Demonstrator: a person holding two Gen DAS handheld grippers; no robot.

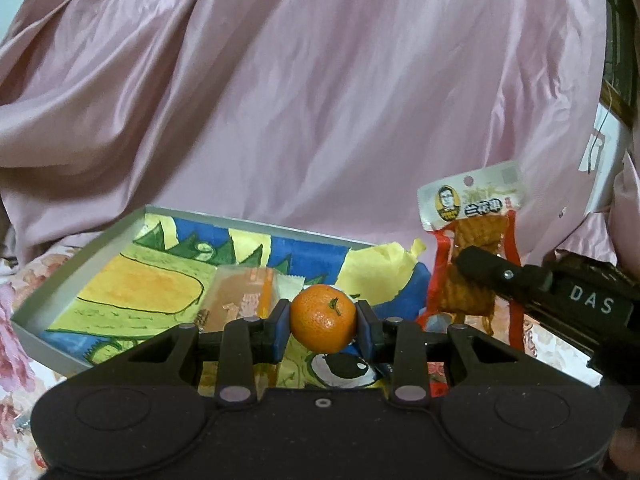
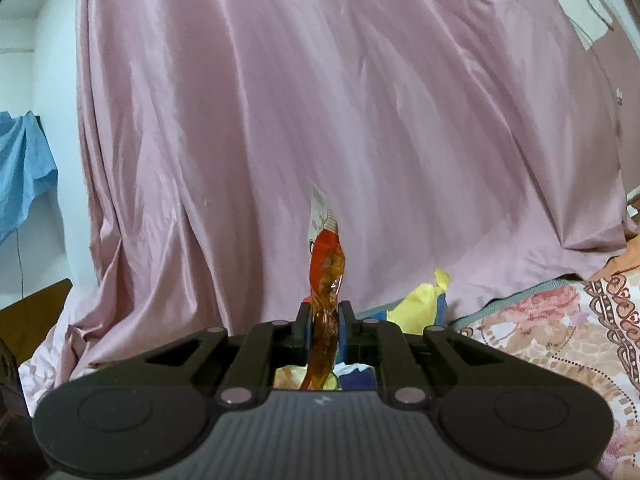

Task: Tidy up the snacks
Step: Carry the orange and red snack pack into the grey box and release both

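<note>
Both units are showing matte black bodies with twin round caps and silver pivot pins. The left gripper (image 1: 323, 326) is wearing blue pads on its fingers (image 1: 280, 330). The right gripper (image 2: 325, 330) is displaying a ribbed grey top plate and white "DAS" lettering along its side.

Left gripper (image 1: 323, 322) clamps tangerine (image 1: 322, 318) between blue pads, above near edge of grey tray (image 1: 86, 254). Tray holds colourful paper lining and orange-wrapped snack bar (image 1: 244, 294), just left of tangerine. Right of tray: right gripper (image 1: 472, 264) pinching upright red snack packet (image 1: 472, 248). Pink cloth (image 1: 300, 92) behind tray.
</note>
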